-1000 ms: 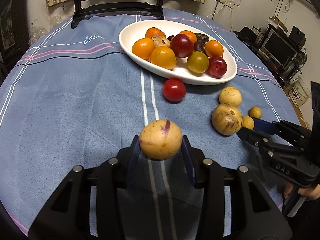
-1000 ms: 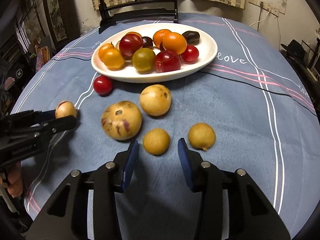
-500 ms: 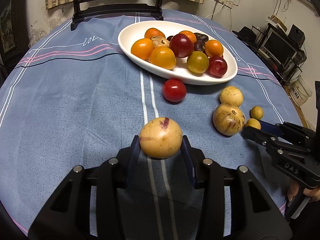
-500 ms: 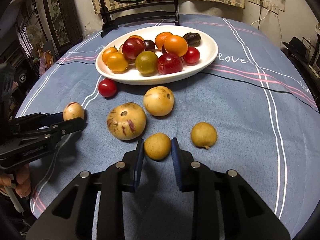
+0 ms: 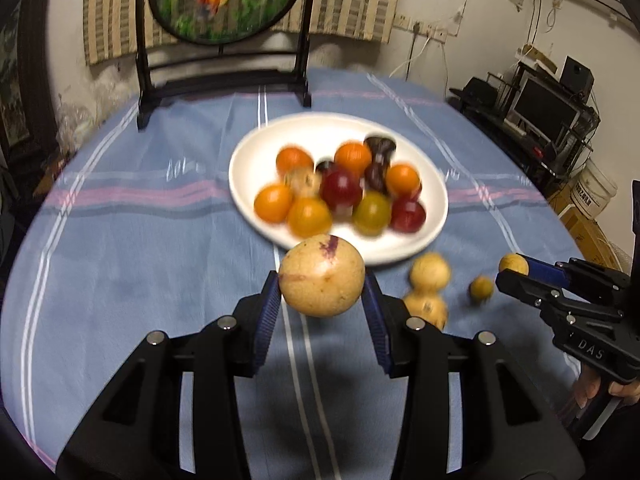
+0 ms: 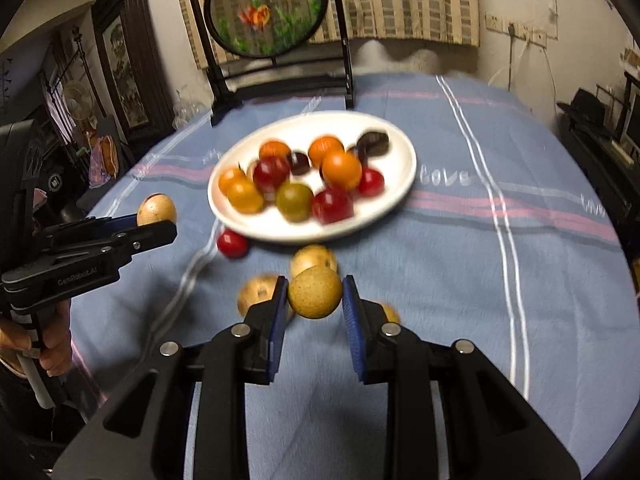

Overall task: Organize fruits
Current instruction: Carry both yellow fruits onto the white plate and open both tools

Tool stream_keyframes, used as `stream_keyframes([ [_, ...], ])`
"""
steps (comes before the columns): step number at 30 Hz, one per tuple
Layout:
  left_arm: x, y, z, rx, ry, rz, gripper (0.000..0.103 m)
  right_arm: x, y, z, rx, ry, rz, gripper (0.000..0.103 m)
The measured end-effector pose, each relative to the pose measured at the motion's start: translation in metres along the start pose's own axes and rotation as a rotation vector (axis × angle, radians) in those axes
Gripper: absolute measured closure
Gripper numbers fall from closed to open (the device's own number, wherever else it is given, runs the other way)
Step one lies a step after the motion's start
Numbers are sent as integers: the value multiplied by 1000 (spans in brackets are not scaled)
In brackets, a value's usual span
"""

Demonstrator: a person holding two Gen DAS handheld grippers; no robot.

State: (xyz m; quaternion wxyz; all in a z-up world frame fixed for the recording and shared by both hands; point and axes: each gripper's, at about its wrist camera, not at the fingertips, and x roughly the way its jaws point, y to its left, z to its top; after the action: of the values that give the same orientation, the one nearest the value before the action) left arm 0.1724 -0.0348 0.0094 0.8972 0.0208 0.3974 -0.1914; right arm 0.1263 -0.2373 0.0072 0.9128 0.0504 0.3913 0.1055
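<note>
Fruits are mostly piled in the plate (image 5: 240, 172), the landmark here. In the left wrist view, the left gripper (image 5: 322, 298) clamps a large yellow fruit (image 5: 322, 282) with a purple streak, lifted clear of the surface (image 5: 120, 260) just short of the plate's near rim. Two more yellow fruits (image 5: 430, 272) lie near that rim, to its right. The risk: the pads pinch only the fruit's round sides, so a jolt could roll it out, and dropping it onto the crowded heap could knock others over the rim. The gripper points level toward the plate.

In the right wrist view, the right gripper (image 6: 315, 304) holds a small tan fruit (image 6: 315, 297) aloft, also short of the plate (image 6: 400, 148). A red fruit (image 6: 232, 243) lies beside the plate's near-left rim. This gripper likewise aims at the plate, so the two could collide there.
</note>
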Motion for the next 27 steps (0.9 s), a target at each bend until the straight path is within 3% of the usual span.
stream_keyframes([
  [10,16,-4,73,7,-86,33,61,22,18,72,-95,-88,-35,75],
  [15,44,1,86,-11,-52,45,61,59,8,95,-82,-64,-41,75],
  [27,103,21,102,-69,37,57,60,118,-6,107,-31,8,-27,75],
])
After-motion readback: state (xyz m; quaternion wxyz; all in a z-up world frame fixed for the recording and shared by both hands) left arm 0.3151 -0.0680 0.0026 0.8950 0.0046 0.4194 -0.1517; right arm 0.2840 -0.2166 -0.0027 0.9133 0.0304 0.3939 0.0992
